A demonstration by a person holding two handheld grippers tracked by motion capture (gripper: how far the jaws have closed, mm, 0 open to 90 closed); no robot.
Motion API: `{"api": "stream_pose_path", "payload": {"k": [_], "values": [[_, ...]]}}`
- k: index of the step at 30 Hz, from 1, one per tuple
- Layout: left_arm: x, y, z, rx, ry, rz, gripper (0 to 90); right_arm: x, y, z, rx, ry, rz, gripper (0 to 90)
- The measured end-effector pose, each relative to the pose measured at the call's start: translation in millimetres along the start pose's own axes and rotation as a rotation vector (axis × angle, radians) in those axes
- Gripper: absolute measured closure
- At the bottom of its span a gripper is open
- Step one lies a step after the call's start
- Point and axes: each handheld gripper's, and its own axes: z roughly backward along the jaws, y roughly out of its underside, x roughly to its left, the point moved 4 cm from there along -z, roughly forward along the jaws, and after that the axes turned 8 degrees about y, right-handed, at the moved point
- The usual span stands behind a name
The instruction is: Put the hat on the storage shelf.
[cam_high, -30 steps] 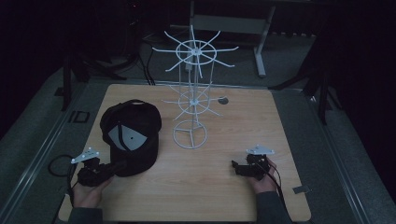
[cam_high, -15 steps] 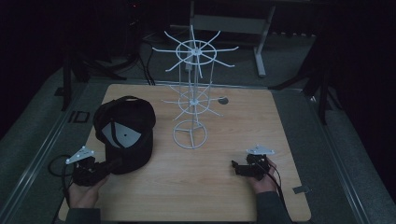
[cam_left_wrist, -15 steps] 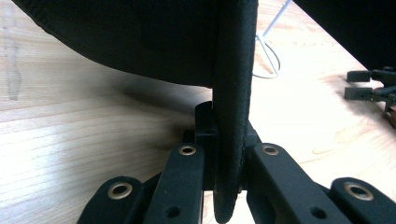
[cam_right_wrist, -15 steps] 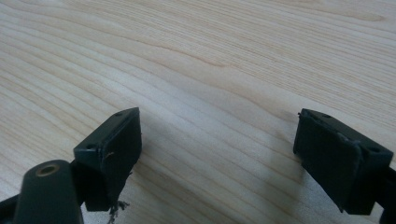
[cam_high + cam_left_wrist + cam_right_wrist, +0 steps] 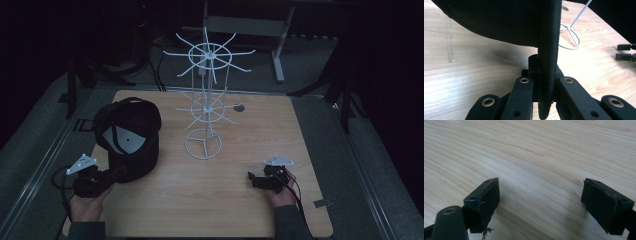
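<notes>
Left gripper (image 5: pixel 116 174): your jaws are clamped on the cap's (image 5: pixel 131 137) brim — in the left gripper view (image 5: pixel 546 82) the black brim edge (image 5: pixel 549 50) stands upright between them, pinched from both sides.
Cap: just ahead of your left gripper, crown up and tilted, pale lining toward you; its lower edge touches the table (image 5: pixel 240 220).
Change in cap: a second ago it sat closer to the rack (image 5: pixel 205 115); now it is farther to your left, with a wider strip of bare wood between it and the rack's ring base.
Change in left gripper: it has drawn slightly left with the cap, grip unchanged.
Right gripper (image 5: pixel 252 179): jaws wide, nothing between them — plain wood under the pads (image 5: pixel 485 200) in the right gripper view; it has stayed put, well apart from the cap.
Rack: unmoved, ahead of both grippers.
</notes>
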Motion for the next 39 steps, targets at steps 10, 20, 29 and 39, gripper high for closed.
{"api": "stream_pose_path", "payload": {"k": [10, 20, 29, 39], "values": [[-5.3, -8.9, 2.1, -0.012, -0.029, -0.018, 86.7, 0.0, 0.0, 0.0, 0.0, 0.0, 0.0, 15.0], [-10.9, -18.4, 3.5, -0.04, -0.076, -0.035, 86.7, 0.0, 0.0, 0.0, 0.0, 0.0, 0.0, 15.0], [-17.5, -25.9, 2.5, -0.056, -0.099, -0.055, 86.7, 0.1, 0.0, 0.0, 0.0, 0.0, -0.001, 15.0], [-25.4, -35.8, 1.7, -0.078, -0.118, -0.077, 86.7, 0.0, -0.1, -0.1, -0.002, 0.001, 0.0, 15.0]]}}
